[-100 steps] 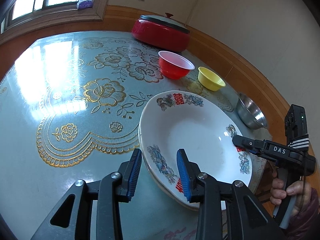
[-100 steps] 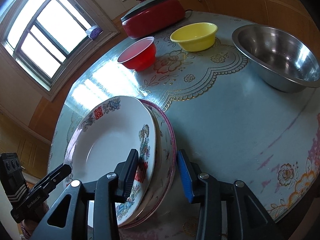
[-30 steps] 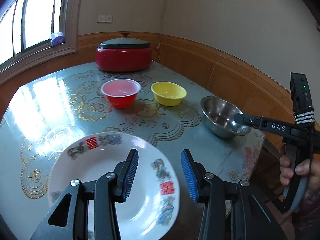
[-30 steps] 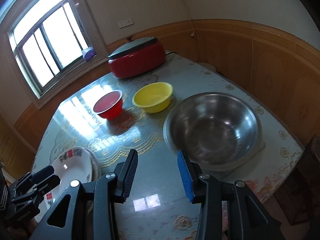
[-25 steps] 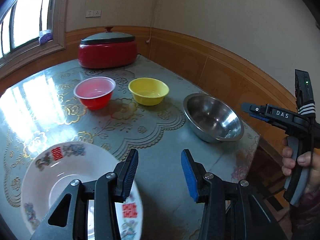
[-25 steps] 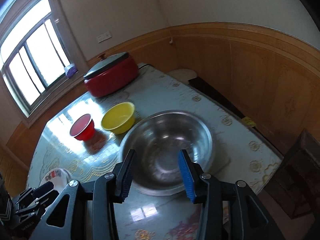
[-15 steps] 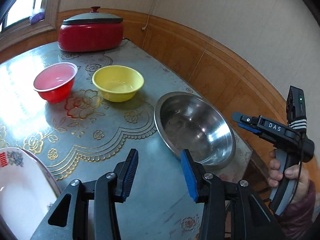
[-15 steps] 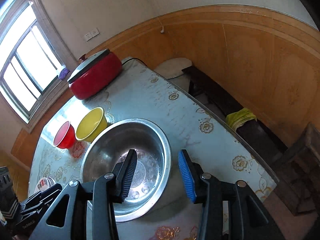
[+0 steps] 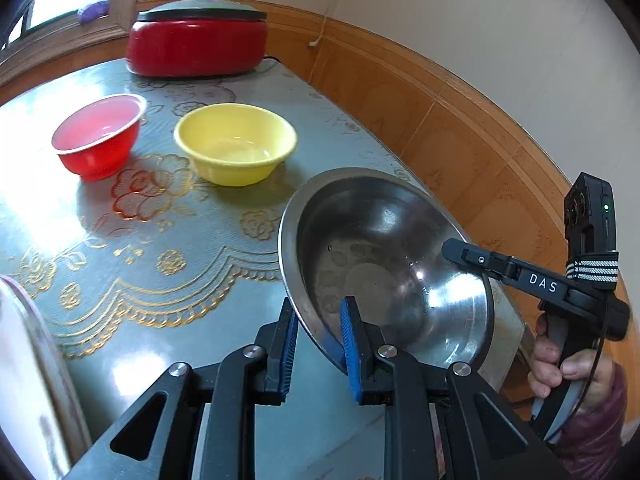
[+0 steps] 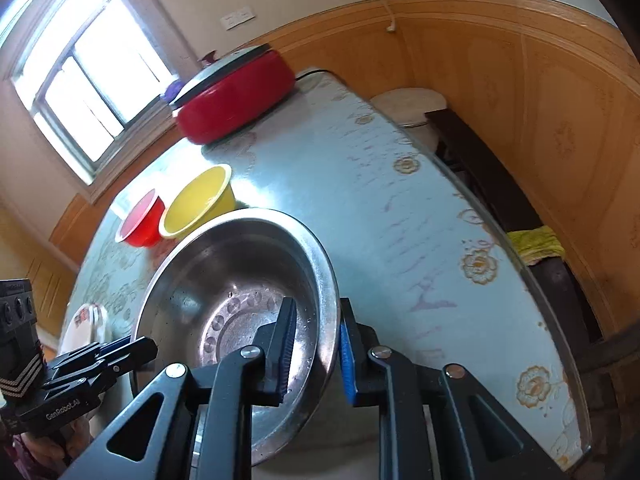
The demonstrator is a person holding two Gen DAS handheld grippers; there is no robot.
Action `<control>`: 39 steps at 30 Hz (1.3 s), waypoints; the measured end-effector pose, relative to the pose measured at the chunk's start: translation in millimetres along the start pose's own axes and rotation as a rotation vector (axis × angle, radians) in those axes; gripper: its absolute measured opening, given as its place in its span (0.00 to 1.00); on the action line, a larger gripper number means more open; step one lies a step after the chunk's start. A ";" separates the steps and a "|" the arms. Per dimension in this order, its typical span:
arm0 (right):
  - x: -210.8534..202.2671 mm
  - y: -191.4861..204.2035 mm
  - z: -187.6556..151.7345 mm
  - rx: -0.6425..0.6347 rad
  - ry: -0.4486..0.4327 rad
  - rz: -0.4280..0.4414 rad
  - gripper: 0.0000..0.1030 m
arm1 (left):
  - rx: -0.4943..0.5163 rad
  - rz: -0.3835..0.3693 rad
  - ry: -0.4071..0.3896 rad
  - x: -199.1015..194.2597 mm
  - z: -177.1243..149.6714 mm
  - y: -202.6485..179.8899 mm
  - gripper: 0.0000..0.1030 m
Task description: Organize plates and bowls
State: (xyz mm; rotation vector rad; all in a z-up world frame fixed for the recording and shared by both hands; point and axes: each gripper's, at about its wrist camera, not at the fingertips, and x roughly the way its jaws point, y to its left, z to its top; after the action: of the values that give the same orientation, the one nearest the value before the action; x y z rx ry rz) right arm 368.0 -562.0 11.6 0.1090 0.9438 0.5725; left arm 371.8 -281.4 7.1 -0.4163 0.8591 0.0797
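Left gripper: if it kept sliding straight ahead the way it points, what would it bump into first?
Probably the steel bowl itself. The left gripper is already clamped on its near rim, so going straight on would push into the bowl's wall and bottom. The yellow bowl sits farther off to the left.

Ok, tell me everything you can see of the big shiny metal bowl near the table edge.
The big shiny metal bowl looks like stainless steel: round, wide and shallow, with a thin flat rim and a ring of stamped ovals around its base. It is empty, with small specks inside, and sits by the edge of the floral-patterned table, beside the yellow plastic bowl. The left gripper and right gripper each straddle its rim on opposite sides, jaws just closing on it.
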 end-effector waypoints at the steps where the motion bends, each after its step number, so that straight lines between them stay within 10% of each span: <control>1: 1.1 3.2 0.6 -0.014 0.011 0.019 0.18 | -0.001 0.011 -0.004 -5.8 -2.7 1.7 0.21; 13: 29.1 53.0 -7.3 -0.113 0.129 0.130 0.19 | -0.010 0.130 0.043 -32.6 -22.1 35.0 0.24; 27: 34.7 77.9 -21.0 -0.278 0.221 0.145 0.21 | 0.006 0.096 0.065 -39.4 -29.6 44.3 0.25; 39: 19.8 73.9 7.5 -0.295 0.150 0.154 0.39 | -0.054 0.118 0.002 -60.5 -20.8 59.7 0.26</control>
State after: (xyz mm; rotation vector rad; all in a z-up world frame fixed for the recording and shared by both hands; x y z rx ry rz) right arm 352.2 -488.2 26.0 -0.1284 0.9910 0.8661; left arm 303.3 -228.8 21.1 -0.4166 0.8845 0.2116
